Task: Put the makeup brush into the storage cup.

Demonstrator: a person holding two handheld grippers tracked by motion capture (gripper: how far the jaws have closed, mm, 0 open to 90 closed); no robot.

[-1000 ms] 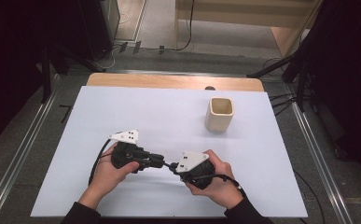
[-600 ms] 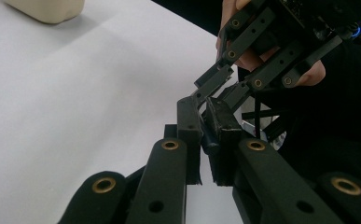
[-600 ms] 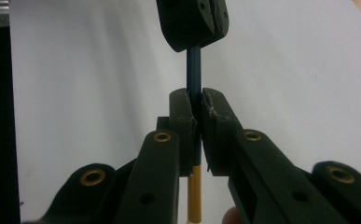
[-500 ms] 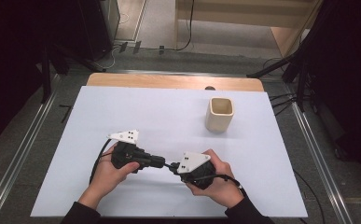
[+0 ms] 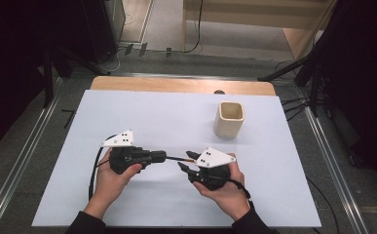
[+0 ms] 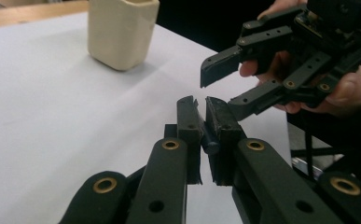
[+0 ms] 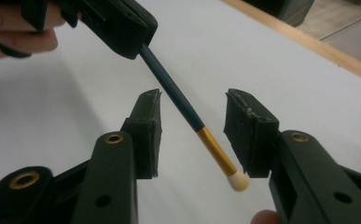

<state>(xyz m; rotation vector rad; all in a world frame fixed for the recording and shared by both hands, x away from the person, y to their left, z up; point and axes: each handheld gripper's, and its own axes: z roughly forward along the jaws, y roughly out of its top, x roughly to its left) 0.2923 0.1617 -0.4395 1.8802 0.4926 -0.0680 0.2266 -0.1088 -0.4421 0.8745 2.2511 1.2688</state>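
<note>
In the high view, low centre, the left gripper [image 5: 162, 156] clamps a pencil [image 5: 179, 158] pointing at the right gripper [image 5: 185, 160]. The left gripper view shows its jaws pinched on the pencil's end. In the right gripper view, the jaws have just been opening, pencil [image 7: 187, 112] between them untouched: a handover, I judge; next, carry it toward the cup [image 5: 229, 119], upper right.

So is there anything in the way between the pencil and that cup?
Nothing visible. The pencil is clamped in the left gripper, and its eraser end sits between the right gripper's open jaws, which have just been opening. From there to the cup the white table is bare.
</note>
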